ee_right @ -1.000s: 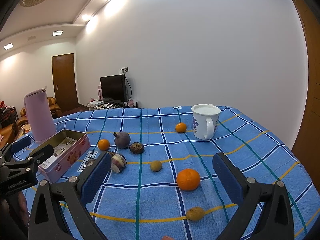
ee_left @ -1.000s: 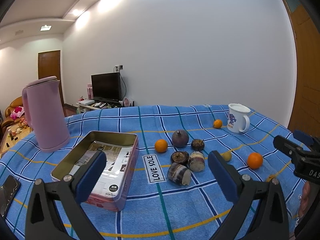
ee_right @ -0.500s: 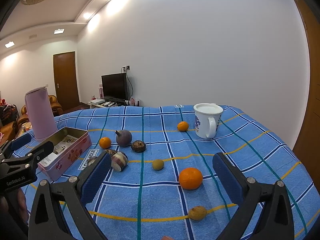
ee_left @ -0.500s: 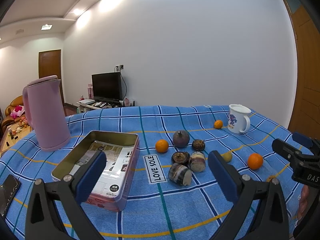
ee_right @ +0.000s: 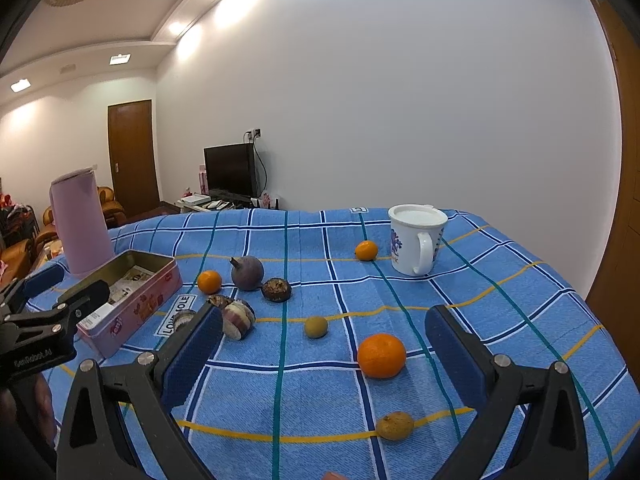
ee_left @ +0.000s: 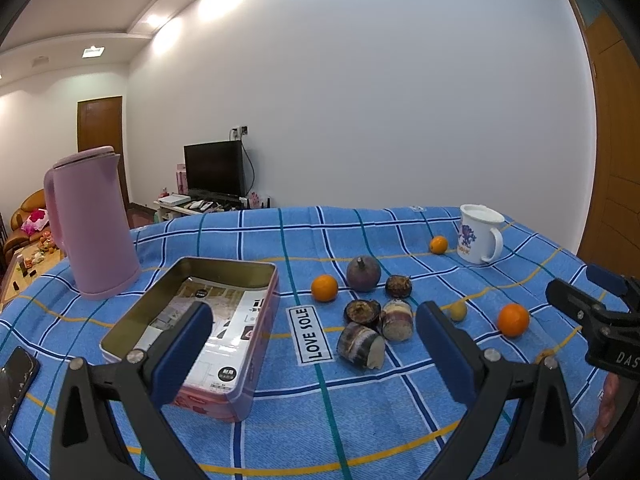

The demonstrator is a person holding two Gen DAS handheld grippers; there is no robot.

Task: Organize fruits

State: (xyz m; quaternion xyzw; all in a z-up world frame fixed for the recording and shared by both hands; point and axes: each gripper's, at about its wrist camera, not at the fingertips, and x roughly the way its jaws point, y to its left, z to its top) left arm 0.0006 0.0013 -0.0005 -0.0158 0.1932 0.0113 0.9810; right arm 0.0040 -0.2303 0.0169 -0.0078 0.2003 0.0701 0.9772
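Fruits lie scattered on a blue checked tablecloth [ee_left: 360, 420]. An open pink tin [ee_left: 200, 320] sits at the left, with printed paper inside. Right of it are an orange [ee_left: 324, 288], a purple round fruit [ee_left: 363, 273], dark halved fruits [ee_left: 362, 311] and cut purple pieces [ee_left: 360, 346]. Another orange [ee_right: 381, 355] lies between my right gripper's fingers' span, with a small green fruit [ee_right: 316, 327] behind it and a brown fruit [ee_right: 395, 425] in front. My left gripper [ee_left: 314, 346] is open above the cloth. My right gripper [ee_right: 322, 350] is open too, holding nothing.
A pink kettle [ee_left: 90, 220] stands at the back left. A white mug [ee_right: 416, 238] stands at the back right, a small orange [ee_right: 366, 250] beside it. A phone [ee_left: 16, 380] lies at the left edge. A "LOVE SOLE" label [ee_left: 310, 336] is on the cloth.
Both views have shifted very slightly. The fruits, tin and mug lie where they were, and both grippers stay open.
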